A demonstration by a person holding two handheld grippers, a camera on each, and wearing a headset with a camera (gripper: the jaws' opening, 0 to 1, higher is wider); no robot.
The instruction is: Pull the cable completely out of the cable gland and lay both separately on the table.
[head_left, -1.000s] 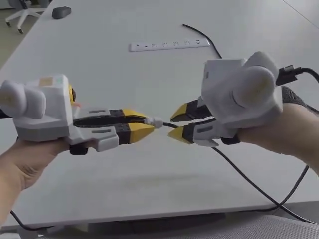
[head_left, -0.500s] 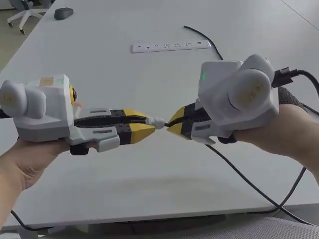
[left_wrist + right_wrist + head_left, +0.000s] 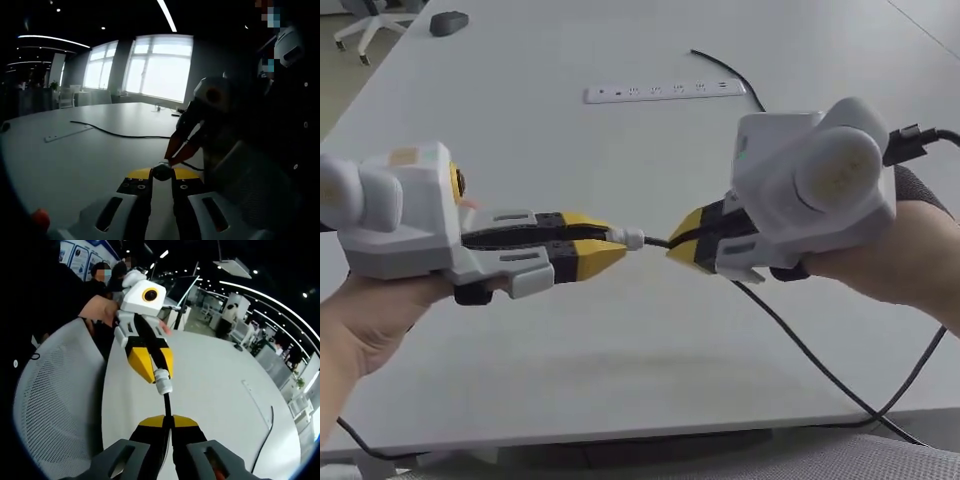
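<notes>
The white counter (image 3: 620, 150) spreads beneath and beyond the cable gland (image 3: 631, 239), which hangs in the air above the counter's near half. A grey mesh chair back (image 3: 55, 405) stands on the person's side of the gland, off the counter's edge.

The left gripper (image 3: 612, 246) reaches in from the gland's left. Its yellow-tipped jaws are clamped on the gland's body, so the white end pokes out past the tips. In the left gripper view the gland sits as a small round knob pinched between the two jaws (image 3: 162, 175).

The right gripper (image 3: 678, 244) comes from the gland's other side, tips pointed at it and just short of touching. Its jaws are closed on the black cable (image 3: 166, 402) where it leaves the gland. A short bare stretch of cable bridges the gap between them. The cable is not yet out of the gland. Behind the right gripper, a black cable drops to the counter and runs away from the gland towards the near right edge.

A white power strip (image 3: 663, 91) lies flat well beyond the gland, with a second black lead (image 3: 725, 72) curving off its right end. A dark computer mouse (image 3: 448, 22) rests at the far left corner, the thing farthest from the gland.
</notes>
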